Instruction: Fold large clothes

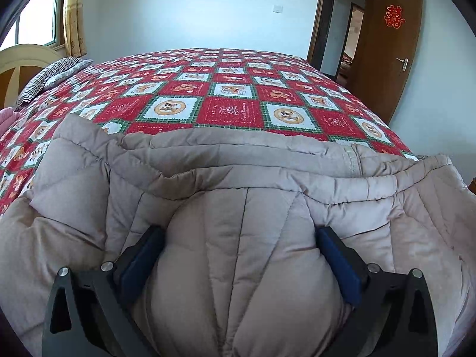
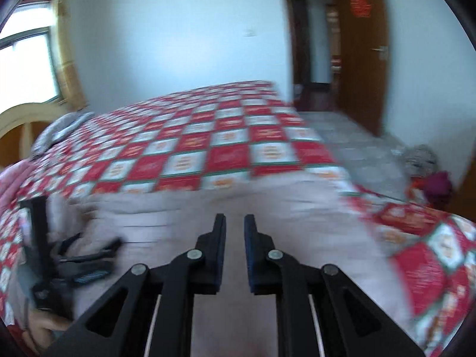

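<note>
A large beige quilted padded coat [image 1: 238,178] lies on the near part of the bed, its folded edge running across the view. My left gripper [image 1: 239,232] is open wide, fingers pressed down into the coat with a bulge of padding between them. In the blurred right wrist view the coat [image 2: 267,196] lies below my right gripper [image 2: 235,220], whose fingers stand a narrow gap apart with nothing between them, above the fabric. The left gripper [image 2: 116,245] shows there at the left, resting on the coat.
The bed has a red, white and green checked cover [image 1: 232,89]. A striped pillow [image 1: 50,74] and cream headboard [image 1: 17,59] are at the left. An open brown door [image 1: 386,44] is at the right. Clothes lie piled on the floor [image 2: 428,169].
</note>
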Tool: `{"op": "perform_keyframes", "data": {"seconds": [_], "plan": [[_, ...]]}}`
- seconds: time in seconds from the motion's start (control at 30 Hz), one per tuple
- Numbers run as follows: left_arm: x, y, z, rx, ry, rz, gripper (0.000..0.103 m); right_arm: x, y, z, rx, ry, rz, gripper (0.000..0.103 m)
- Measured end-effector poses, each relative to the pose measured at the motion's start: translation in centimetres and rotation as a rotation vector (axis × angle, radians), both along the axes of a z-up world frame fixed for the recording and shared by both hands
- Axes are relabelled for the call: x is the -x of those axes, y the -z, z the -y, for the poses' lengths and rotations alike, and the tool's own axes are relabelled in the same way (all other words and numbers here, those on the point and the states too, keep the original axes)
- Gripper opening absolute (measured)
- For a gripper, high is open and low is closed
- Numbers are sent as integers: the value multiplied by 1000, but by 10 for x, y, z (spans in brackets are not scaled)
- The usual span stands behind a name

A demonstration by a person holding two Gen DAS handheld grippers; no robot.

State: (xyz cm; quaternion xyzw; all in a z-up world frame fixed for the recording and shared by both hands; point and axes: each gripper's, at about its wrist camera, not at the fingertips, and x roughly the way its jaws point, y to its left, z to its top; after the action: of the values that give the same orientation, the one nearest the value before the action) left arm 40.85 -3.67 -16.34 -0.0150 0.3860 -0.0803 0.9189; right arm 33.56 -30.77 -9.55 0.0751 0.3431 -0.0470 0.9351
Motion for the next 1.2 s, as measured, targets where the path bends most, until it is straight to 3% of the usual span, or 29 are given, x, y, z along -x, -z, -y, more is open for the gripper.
{"op": "perform_keyframes", "data": {"seconds": [0.07,0.13,0.23,0.43,0.53,0.57,0.63,0.7,0.8,0.9,1.0,1.07,1.1,1.13,1.2], "plan": [[0,0,1,-3,2,1,102,-7,31,27,-69,43,-89,13],[1,0,2,-8,4,3,102,-8,50,42,-145,75,-95,1],[1,0,3,-13,4,2,102,-12,59,47,-193,124,-94,0],[2,-1,5,-21,2,2,102,-18,59,27,-29,143,-146,0],[2,-3,5,-33,5,-10,102,-12,54,24,-12,142,-137,0],[4,-5,4,-35,9,-18,102,-9,49,23,-1,141,-123,0],[11,-13,0,-31,26,-29,102,15,22,9,15,135,12,0],[21,-20,-7,-17,24,-28,102,35,0,-13,-9,75,96,6],[47,-37,-22,20,-9,-16,102,50,-9,-55,-72,-46,119,9],[71,-47,-31,28,-19,4,102,54,4,-100,-87,-149,108,9],[86,-46,-35,-34,-33,15,102,45,31,-128,-65,-188,37,9],[89,-42,-34,-95,-31,26,102,34,60,-125,-129,-171,-49,8],[89,-38,-34,-115,-27,17,102,33,68,-121,-154,-166,-46,7],[89,-36,-36,-119,-28,9,102,34,74,-116,-174,-165,-25,1],[97,-36,-45,-83,-35,13,102,33,79,-105,-240,-167,-28,0]]}}
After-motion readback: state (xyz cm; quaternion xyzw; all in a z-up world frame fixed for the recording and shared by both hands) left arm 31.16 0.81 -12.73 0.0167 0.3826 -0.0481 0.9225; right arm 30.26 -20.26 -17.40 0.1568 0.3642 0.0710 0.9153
